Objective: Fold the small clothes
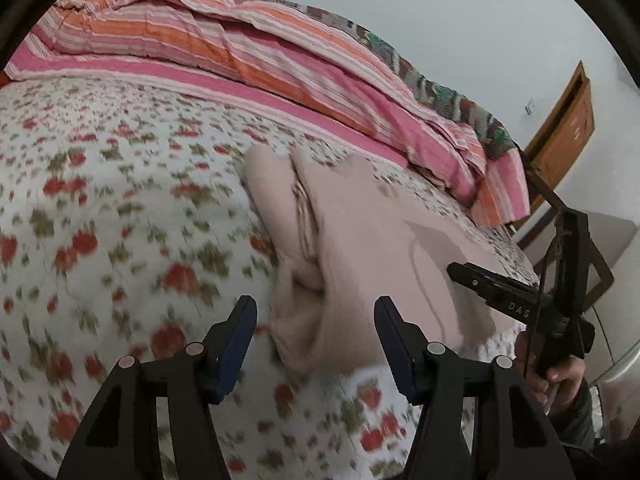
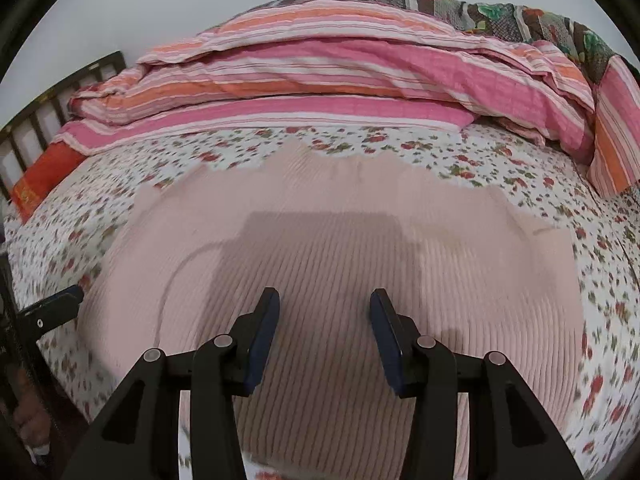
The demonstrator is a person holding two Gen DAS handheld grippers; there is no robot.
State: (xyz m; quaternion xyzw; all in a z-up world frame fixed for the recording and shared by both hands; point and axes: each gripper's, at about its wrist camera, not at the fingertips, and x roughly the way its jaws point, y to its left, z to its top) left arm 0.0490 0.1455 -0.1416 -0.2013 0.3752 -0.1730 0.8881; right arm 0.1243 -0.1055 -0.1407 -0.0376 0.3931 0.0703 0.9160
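A pale pink ribbed garment (image 2: pixel 340 248) lies spread on the flowered bedsheet (image 2: pixel 520 160). In the left wrist view it (image 1: pixel 360 232) shows its bunched, folded edge toward me. My left gripper (image 1: pixel 316 320) is open, just above that near edge, holding nothing. My right gripper (image 2: pixel 324 312) is open over the middle of the garment, empty. The right gripper also shows in the left wrist view (image 1: pixel 520 300) at the garment's right side. A left fingertip (image 2: pixel 52 308) shows at the left edge of the right wrist view.
A striped pink and orange quilt (image 2: pixel 340 64) is piled along the far side of the bed, with a patterned blanket (image 2: pixel 500 8) behind it. A dark headboard (image 2: pixel 48 112) stands at the left. A brown wooden door (image 1: pixel 564 128) is at the far right.
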